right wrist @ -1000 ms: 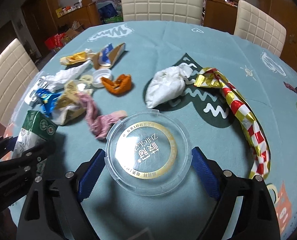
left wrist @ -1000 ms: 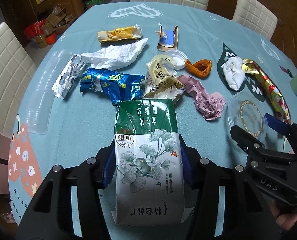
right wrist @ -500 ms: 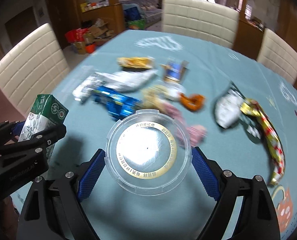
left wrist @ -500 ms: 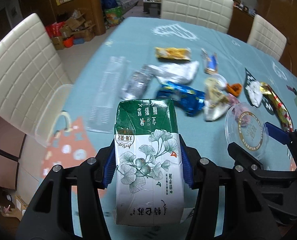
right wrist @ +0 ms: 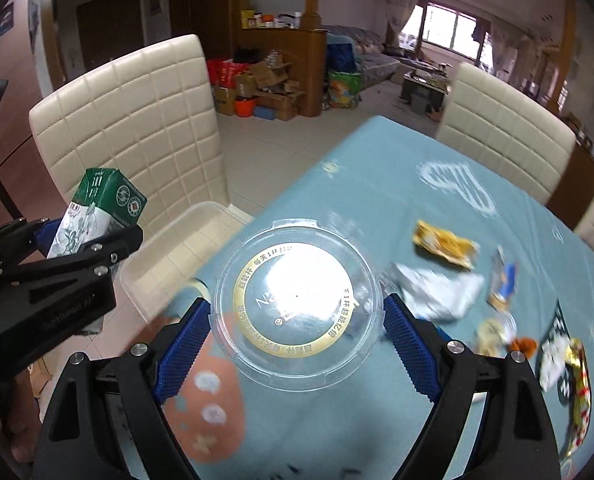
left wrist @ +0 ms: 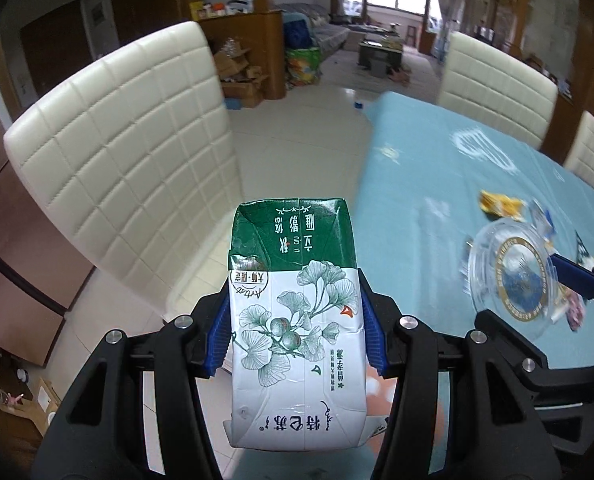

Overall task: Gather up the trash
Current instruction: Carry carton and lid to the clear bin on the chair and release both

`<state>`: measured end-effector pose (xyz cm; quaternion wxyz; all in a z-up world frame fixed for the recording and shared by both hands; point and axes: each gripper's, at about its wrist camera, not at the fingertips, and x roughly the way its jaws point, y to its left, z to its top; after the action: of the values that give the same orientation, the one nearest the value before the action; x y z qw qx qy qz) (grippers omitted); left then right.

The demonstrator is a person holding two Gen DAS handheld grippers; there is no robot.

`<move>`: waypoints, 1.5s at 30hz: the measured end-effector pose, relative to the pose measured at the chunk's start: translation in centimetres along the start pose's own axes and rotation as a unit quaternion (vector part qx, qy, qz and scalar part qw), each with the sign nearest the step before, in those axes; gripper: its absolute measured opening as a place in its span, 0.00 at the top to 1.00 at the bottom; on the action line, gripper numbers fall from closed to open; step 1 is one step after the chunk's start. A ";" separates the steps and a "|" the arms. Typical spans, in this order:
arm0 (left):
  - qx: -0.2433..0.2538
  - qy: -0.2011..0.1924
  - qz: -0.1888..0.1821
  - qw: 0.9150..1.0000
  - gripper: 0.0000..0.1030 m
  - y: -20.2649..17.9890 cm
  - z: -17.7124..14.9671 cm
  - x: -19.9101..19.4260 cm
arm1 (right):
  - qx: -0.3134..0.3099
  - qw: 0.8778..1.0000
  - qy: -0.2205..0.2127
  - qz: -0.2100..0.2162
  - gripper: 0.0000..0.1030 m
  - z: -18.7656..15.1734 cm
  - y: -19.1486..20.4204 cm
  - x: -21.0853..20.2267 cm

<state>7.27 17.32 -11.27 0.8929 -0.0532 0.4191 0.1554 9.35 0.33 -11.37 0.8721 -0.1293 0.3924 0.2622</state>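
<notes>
We have swung both loads off the table (right wrist: 377, 184) toward the clear bin (right wrist: 169, 240) on the chair. Left gripper (left wrist: 295, 332) pinches the milk carton (left wrist: 297, 312); right gripper (right wrist: 297, 320) clamps the plastic lid (right wrist: 297, 304). Drop-off likely next.

carton (left wrist: 297, 312) in left tool | lid (right wrist: 297, 308) in right tool, right of carton | wrappers (right wrist: 441, 292) on table (right wrist: 377, 184)
</notes>
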 end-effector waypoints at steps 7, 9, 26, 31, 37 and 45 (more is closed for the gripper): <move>-0.018 -0.007 0.026 0.999 0.46 4.8 2.6 2.7 | -0.029 1.000 -0.005 -0.003 0.18 4.3 2.7 3.6; -0.022 -0.010 0.029 0.999 0.44 5.6 3.3 3.4 | -0.032 0.999 -0.004 -0.006 0.18 5.0 2.8 4.4; -0.061 -0.040 0.074 0.995 0.04 10.1 5.4 4.7 | -0.074 0.997 0.003 0.008 0.17 8.8 5.7 9.6; -0.074 -0.025 0.086 0.993 0.04 11.2 4.7 4.9 | -0.093 0.996 0.009 0.017 0.17 8.8 6.9 9.9; -0.098 -0.014 0.092 0.991 0.04 12.5 4.1 4.6 | -0.114 0.993 0.009 0.009 0.16 8.5 7.6 9.7; -0.097 -0.020 0.096 0.990 0.04 12.5 3.3 3.4 | -0.114 0.993 0.005 0.036 0.16 7.9 7.9 9.0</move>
<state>7.66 30.65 -11.30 0.8726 -0.0965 0.3875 0.2813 14.85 13.52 -13.09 0.8398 -0.2146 0.3686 0.3359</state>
